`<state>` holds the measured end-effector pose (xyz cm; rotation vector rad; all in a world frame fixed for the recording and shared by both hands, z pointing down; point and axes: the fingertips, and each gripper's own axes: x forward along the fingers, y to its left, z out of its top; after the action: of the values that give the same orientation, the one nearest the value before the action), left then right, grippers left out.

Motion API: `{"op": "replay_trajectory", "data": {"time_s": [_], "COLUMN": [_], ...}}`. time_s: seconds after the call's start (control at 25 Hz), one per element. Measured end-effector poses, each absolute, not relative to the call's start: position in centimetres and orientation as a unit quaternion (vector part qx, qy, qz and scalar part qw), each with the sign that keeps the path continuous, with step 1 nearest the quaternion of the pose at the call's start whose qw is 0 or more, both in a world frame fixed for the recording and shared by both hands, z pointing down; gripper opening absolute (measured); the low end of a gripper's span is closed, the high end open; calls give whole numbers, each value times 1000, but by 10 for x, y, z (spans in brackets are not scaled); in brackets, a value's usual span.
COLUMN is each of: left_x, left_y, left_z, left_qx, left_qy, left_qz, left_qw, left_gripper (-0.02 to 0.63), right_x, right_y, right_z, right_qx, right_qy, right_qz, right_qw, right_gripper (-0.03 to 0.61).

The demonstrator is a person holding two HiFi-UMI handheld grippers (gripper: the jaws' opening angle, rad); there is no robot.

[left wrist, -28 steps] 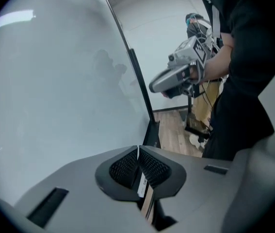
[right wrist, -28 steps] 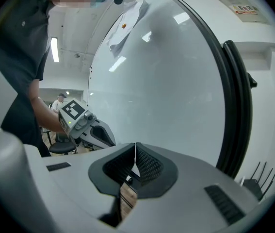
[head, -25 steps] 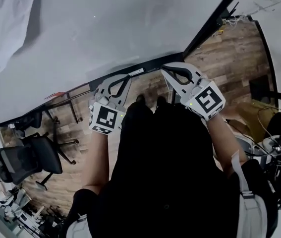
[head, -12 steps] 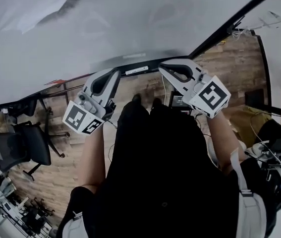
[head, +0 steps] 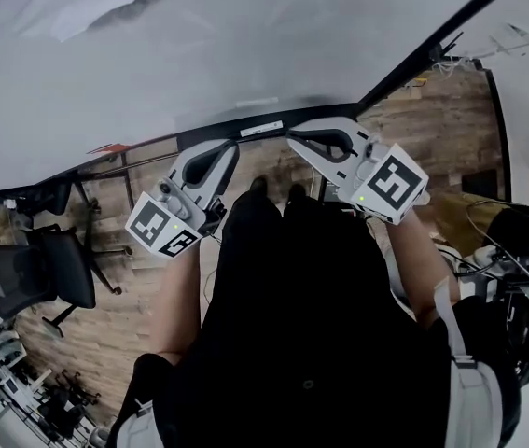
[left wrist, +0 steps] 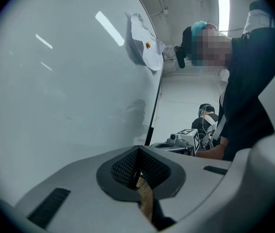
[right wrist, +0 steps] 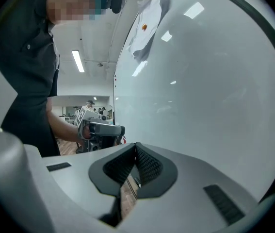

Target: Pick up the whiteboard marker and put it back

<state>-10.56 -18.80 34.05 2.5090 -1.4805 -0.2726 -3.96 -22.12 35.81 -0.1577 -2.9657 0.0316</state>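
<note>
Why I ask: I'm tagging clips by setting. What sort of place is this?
Probably an office or lab workspace: a large whiteboard fills the wall, a black office chair stands on a wood-plank floor, and cabled equipment crowds one side.

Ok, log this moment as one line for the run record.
left tool: shut, empty | right tool: shut, empty | both: close to whiteboard, not touching | marker: not in view

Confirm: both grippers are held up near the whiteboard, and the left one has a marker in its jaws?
No: the left gripper has its jaws shut on nothing, as the left gripper view shows. It and the right gripper are held up near the whiteboard.
</note>
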Motion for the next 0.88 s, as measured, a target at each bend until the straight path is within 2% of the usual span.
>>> {"op": "replay_trajectory", "data": {"time_s": [0.88], "left_x": [-85], "left_y": [-179], "left_z": [343], "left_qx": [864], "left_qy": [-477], "left_qz": [-77], "left_qw": [140], "left_gripper": [11], "right_x": [-25], "right_y": [-205], "right_z": [347], "right_qx": [-63], "right_qy": [-995], "right_qz": [17], "right_qw": [77], "right_gripper": [19]}}
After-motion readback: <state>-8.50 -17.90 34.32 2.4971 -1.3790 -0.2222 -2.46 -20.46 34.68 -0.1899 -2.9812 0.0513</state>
